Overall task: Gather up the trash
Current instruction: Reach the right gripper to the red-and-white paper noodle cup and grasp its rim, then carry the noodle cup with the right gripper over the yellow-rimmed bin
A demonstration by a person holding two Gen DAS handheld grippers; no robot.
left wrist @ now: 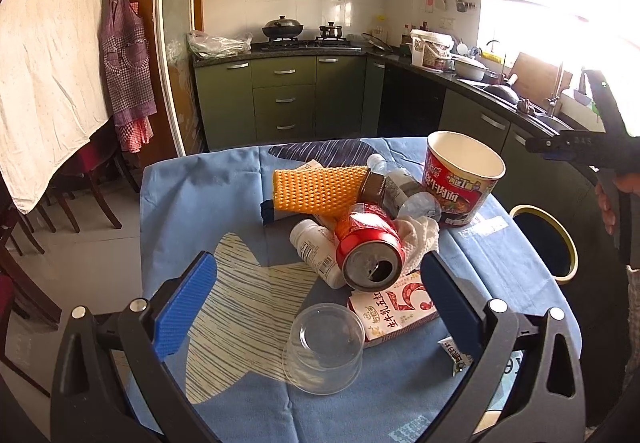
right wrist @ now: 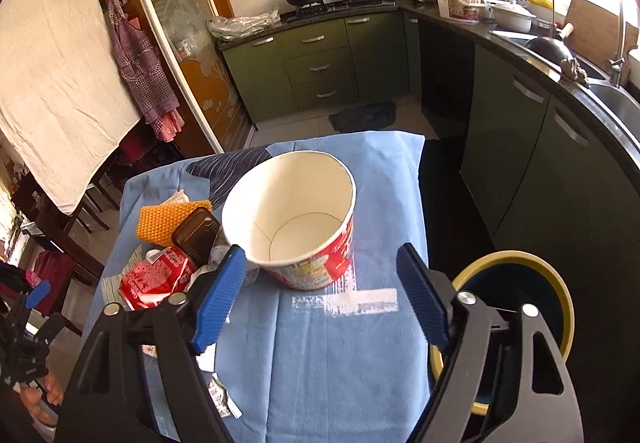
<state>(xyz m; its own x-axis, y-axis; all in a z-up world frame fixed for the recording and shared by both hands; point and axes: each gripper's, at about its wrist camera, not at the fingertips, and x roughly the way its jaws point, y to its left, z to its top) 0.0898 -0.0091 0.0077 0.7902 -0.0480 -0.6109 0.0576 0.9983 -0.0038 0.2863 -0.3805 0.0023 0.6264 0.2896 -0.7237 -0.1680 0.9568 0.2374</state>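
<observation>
Both jaws are spread wide and pinch nothing. My left gripper (left wrist: 320, 289) hovers over the near end of the worktop (left wrist: 192, 179), which is draped in a blue cloth, with the trash heaped just ahead. A red can (left wrist: 366, 257) lies on its side, its opened top facing me, resting on a milk carton (left wrist: 394, 307). Just left of the can lies a white bottle (left wrist: 314, 253), touching it; on the can's right is a crumpled tissue (left wrist: 418, 239). A clear cup (left wrist: 324, 349) sits on its side nearest to me, between my blue pads (left wrist: 186, 309). Behind the can are a brown-capped bottle (left wrist: 390, 189), an orange mesh pad (left wrist: 316, 189) and, to the right, an upright red noodle cup (left wrist: 464, 179).

My right gripper (right wrist: 320, 295) hangs in front of that noodle cup (right wrist: 296, 227), which stands empty and apart from my pads (right wrist: 218, 303). The left pad seems to overlap the heap's edge, though I cannot tell if it touches. A yellow-rimmed bin (right wrist: 560, 307) stands beside the worktop on my right, below its edge.
</observation>
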